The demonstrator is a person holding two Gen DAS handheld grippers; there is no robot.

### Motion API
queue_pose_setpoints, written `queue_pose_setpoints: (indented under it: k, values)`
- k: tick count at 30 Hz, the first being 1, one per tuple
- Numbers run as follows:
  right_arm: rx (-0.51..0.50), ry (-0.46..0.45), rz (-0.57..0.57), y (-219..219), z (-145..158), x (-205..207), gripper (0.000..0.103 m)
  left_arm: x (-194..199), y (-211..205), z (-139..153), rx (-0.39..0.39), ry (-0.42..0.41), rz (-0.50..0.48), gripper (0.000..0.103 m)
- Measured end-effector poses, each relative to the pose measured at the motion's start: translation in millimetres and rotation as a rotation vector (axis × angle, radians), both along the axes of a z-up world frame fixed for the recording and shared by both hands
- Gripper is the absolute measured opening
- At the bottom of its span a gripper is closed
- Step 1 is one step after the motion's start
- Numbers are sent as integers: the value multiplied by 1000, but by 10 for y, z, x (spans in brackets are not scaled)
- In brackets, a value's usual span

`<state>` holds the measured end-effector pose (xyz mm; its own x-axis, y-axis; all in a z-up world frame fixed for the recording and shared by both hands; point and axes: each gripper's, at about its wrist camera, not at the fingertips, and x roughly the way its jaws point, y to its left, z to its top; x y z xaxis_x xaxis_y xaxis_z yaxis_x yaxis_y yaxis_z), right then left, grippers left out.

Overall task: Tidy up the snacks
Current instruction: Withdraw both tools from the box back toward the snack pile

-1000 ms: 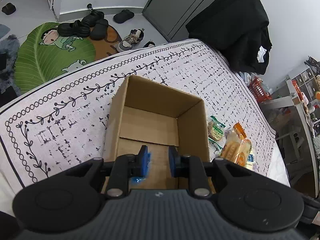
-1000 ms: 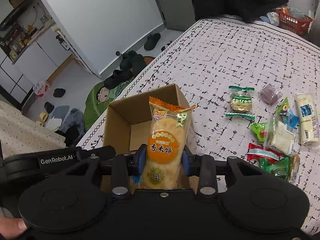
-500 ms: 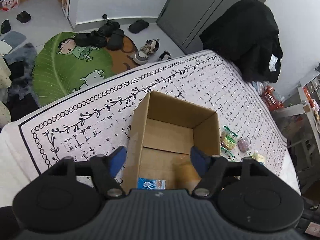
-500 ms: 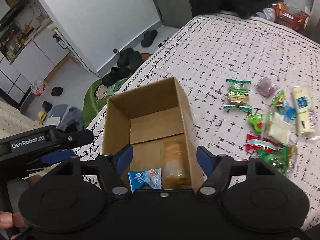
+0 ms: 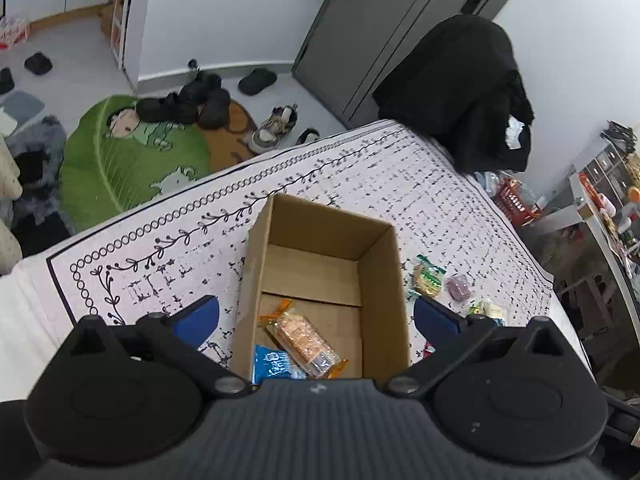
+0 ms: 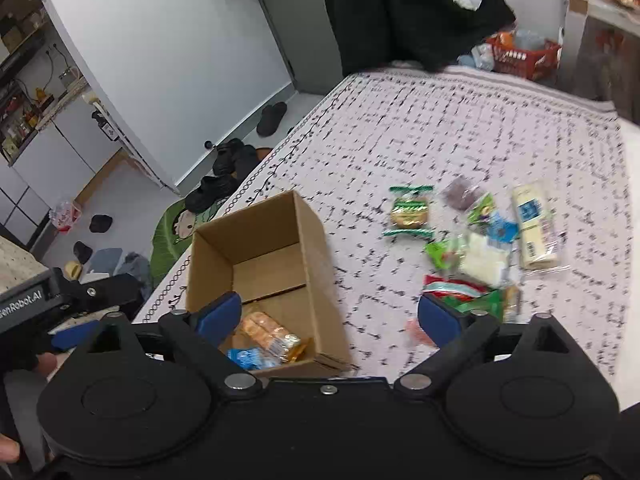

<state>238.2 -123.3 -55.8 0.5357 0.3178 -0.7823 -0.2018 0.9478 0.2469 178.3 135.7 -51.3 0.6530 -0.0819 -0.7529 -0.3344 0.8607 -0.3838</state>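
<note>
A: Nearest?
B: Left tool (image 5: pixel 316 316), right tool (image 6: pixel 329 318): both spread wide, empty.
A: Stowed?
B: Cardboard box (image 6: pixel 316 240) on the bed (image 6: pixel 460 128): one orange cracker pack (image 5: pixel 305 341), one blue packet (image 5: pixel 273 367).
A: Outstanding?
B: Loose snacks (image 6: pixel 476 248) right of the box, roughly ten; early stage, I judge.
A: Room?
B: Open bedspread beyond; bed edge just left of the box.

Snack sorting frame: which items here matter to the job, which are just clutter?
Job:
cardboard box
orange cracker pack and blue packet lying in it
loose snacks on the cloth
left gripper, right gripper, both open

Clutter:
shoes
leaf rug
black coat
red basket
</note>
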Motion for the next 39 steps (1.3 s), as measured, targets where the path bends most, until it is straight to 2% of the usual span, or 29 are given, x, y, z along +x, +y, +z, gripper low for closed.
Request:
queue_pose_setpoints:
  k: [9, 16, 25, 36, 39]
  values:
    - [-16, -80, 5, -294, 159, -182, 102, -168, -297, 223, 40, -69, -68, 103]
    - [22, -80, -3, -574, 200, -291, 103, -226, -591, 291, 64, -61, -111, 103]
    - [-11, -145, -25, -947, 224, -421, 103, -250, -912, 313, 68, -64, -145, 103]
    - [13, -112, -85, -1442, 100, -457, 102, -241, -1400, 296, 103, -68, -203, 102]
    - [37, -108, -90, -1556, 64, -450, 99, -227, -1510, 287, 114, -68, -210, 101]
